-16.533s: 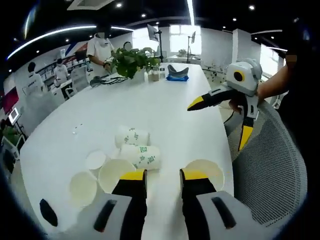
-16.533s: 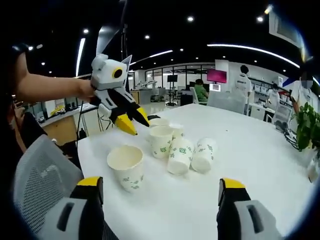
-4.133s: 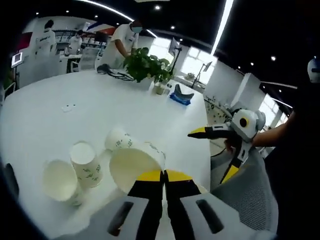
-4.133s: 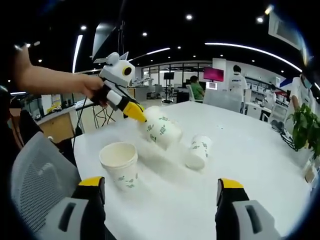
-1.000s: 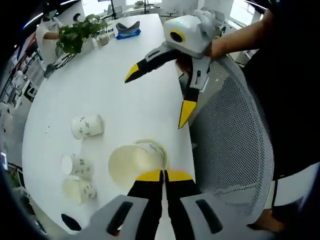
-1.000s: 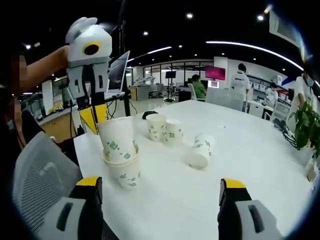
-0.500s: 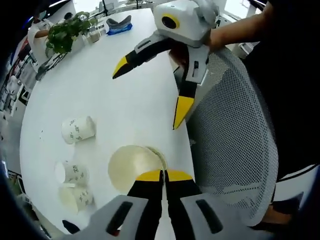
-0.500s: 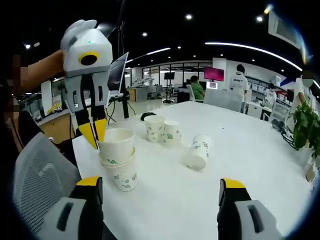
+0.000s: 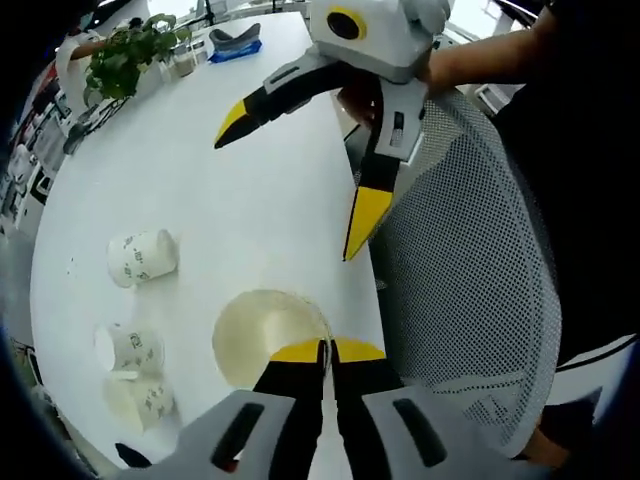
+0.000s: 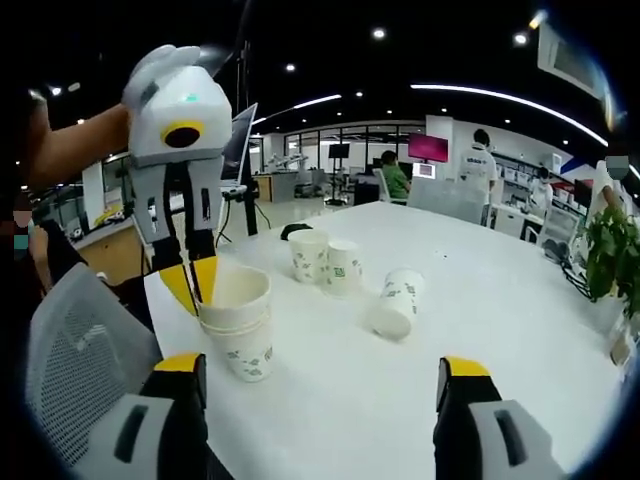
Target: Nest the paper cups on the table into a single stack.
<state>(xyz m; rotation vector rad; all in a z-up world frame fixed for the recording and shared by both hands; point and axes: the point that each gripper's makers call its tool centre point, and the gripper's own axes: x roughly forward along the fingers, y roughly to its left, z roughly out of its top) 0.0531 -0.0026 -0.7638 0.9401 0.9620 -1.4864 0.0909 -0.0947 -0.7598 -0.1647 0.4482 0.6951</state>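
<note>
One cup (image 10: 234, 292) is being pinched at its rim by the closed left gripper (image 10: 196, 280) inside another at the counter (image 10: 480, 330) edge, while three cups beyond it (image 10: 395, 303) are being left unstacked, the right gripper (image 10: 318, 385) gaping empty.

No text legible. Paper cups (image 10: 398, 303) carry green printed marks, too small to read; magenta wall screen (image 10: 439, 150), upper right of the right gripper view, unreadable.

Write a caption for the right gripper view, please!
Left gripper pinches a cup's rim, nesting it into the stack on the table.
</note>
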